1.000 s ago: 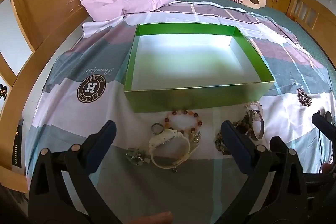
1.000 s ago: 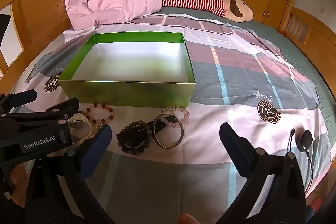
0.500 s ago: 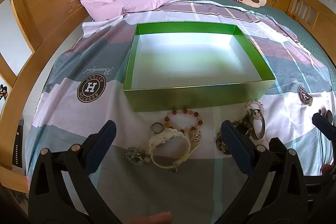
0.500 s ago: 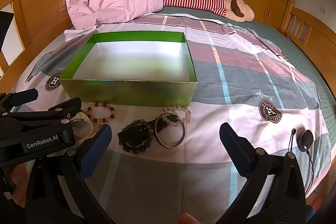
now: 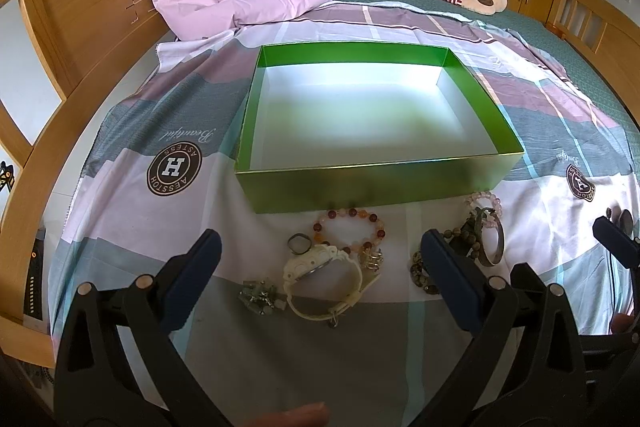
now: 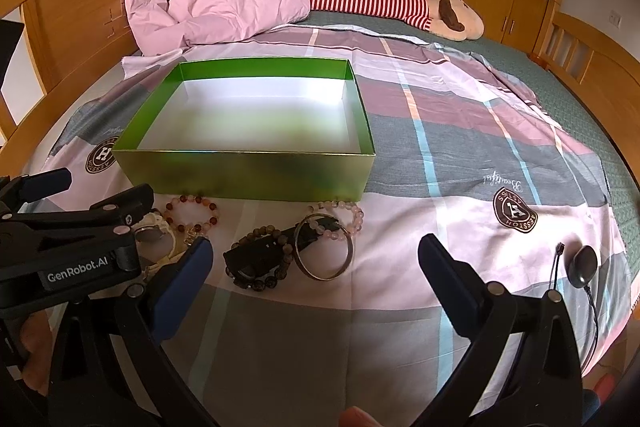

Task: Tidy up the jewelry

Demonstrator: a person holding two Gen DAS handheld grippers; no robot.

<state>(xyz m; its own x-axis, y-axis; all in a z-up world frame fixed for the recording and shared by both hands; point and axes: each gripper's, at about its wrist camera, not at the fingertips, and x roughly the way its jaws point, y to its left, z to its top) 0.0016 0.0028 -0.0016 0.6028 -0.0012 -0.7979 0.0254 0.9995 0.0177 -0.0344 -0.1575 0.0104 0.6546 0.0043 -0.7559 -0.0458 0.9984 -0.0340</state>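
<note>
Almost no change vs a second ago: in both wrist views the scene sits a touch lower in frame and a shade nearer. Nothing on the bed has been moved.

Left gripper (image 5: pixel 318 267): fingers spread wide, nothing between them, hovering over the bedsheet (image 5: pixel 120 211) with the cream bracelet (image 5: pixel 322 277) framed between the blue-padded tips. Right gripper (image 6: pixel 312 267): fingers also wide apart and holding nothing, over the metal bangle (image 6: pixel 324 249).

All jewelry lies on the sheet just in front of the green box (image 5: pixel 376 183), none inside it. The box is open-topped, rectangular, glossy green card with a pale matte interior.

Pieces, left to right:
- small grey-green cluster (image 5: pixel 260 297), knobbly, shape unclear
- small dark ring (image 5: pixel 299 243)
- cream bracelet, chunky, carved-looking, glossy
- red-orange bead bracelet (image 5: pixel 350 227), round translucent beads, metal charm at one end
- dark bead bracelet (image 6: pixel 260 259), matte brown beads, draped on a black flat object
- metal bangle, thin smooth hoop, overlapping the pink bead bracelet (image 6: pixel 344 215), pale round beads

The sheet is smooth cotton, plaid in pink and grey with round logo patches. A black puck on a cable (image 6: pixel 582 261) lies well to the right.
</note>
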